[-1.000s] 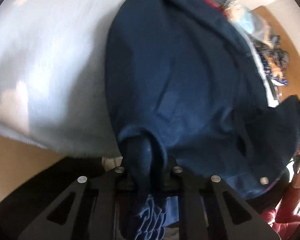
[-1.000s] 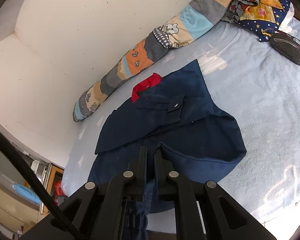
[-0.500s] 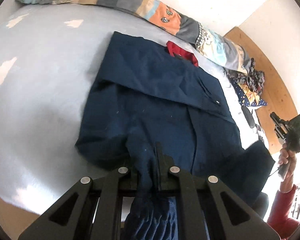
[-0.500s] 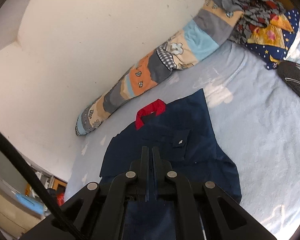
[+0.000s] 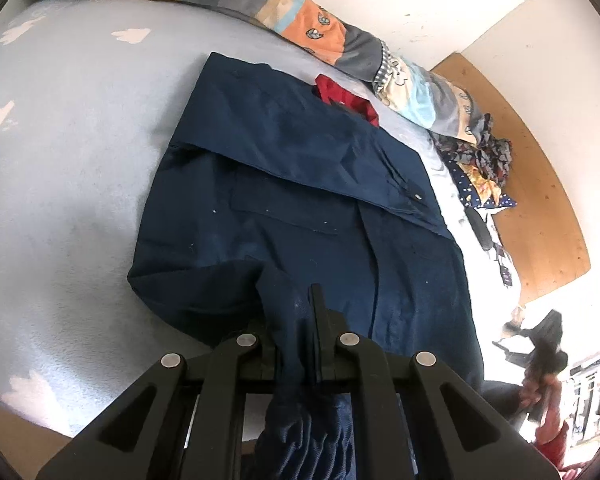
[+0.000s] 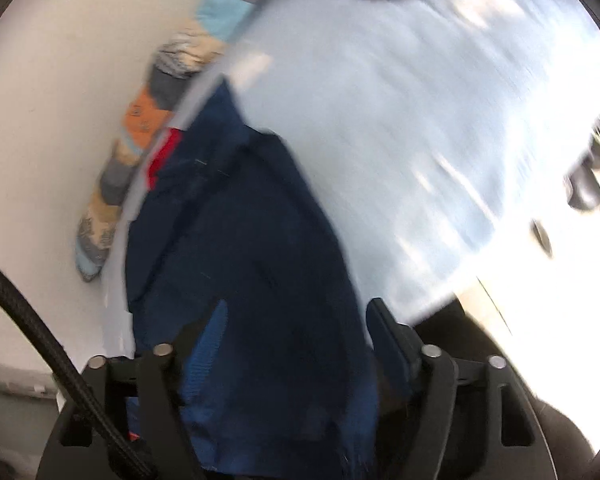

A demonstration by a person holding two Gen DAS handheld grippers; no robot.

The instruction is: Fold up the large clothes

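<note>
A navy blue jacket (image 5: 300,184) with a red collar (image 5: 346,98) lies partly folded on the light blue bed (image 5: 60,140). My left gripper (image 5: 294,312) is shut on the jacket's ribbed hem, which bunches between the fingers and hangs behind them. In the blurred right wrist view the jacket (image 6: 236,216) lies in front of and between the fingers of my right gripper (image 6: 284,320), whose jaws stand wide apart. Whether the cloth is still touching its fingers is unclear.
A long patchwork bolster (image 5: 260,20) lies along the white wall. A pile of patterned clothes (image 5: 480,160) sits at the bed's far end by a wooden headboard (image 5: 540,184). The bed's near edge (image 5: 40,420) is low in the left wrist view.
My right gripper has opened from shut on the jacket's hem and is swinging fast, blurring its view. My left gripper has kept its hold, with the hem carried further over the jacket.
</note>
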